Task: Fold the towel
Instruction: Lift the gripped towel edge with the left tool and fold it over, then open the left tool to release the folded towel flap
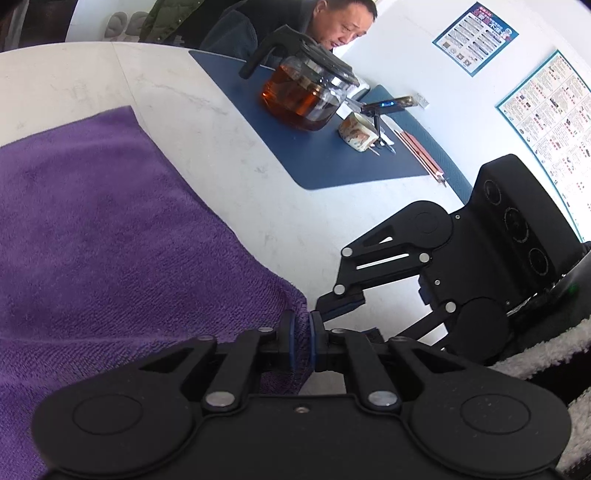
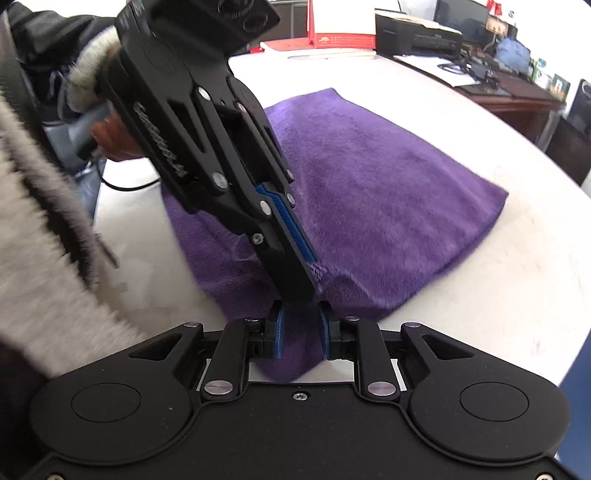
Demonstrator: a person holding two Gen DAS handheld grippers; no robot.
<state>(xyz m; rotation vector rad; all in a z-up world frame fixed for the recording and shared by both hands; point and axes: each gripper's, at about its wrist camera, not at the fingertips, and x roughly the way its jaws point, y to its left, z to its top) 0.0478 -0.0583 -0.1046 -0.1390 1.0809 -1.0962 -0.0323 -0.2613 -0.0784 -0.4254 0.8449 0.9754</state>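
1. Left wrist view: the left claw [image 1: 302,321] is clamped together on a corner of the purple terry towel [image 1: 110,240], a thin pinch of pile being held between its blue pads [image 1: 291,334].
2. The rest of the towel is spread flat ahead and to the left of that claw, so the corner appears to be held as the point from which a fold is laid down.
3. In the right wrist view, the right claw [image 2: 301,314] is closed on a thicker bunch of the same corner; the gap between its pads is filled with fabric, though how firmly it is pressed cannot be judged.
4. The left claw is seen there just ahead of the right claw, angled down, with its tips at the same corner. Both layers are probably being kept aligned by the double grip.
5. The towel looks folded at least once already, judging by its doubled far edge. Setting the corner down and letting go is judged to be the step in hand.
6. The pale, faintly scuffed tabletop [image 2: 480,314] lies under both claws.
7. Beyond the left claw, a dark blue mat [image 1: 325,162] carries a glass teapot of amber tea [image 1: 306,96] and a small patterned cup [image 1: 358,133]; a seated person [image 1: 229,33] and wall posters [image 1: 476,37] are farther off.
8. Far beyond the right claw, a cluttered desk with a black printer [image 2: 417,33] is visible.
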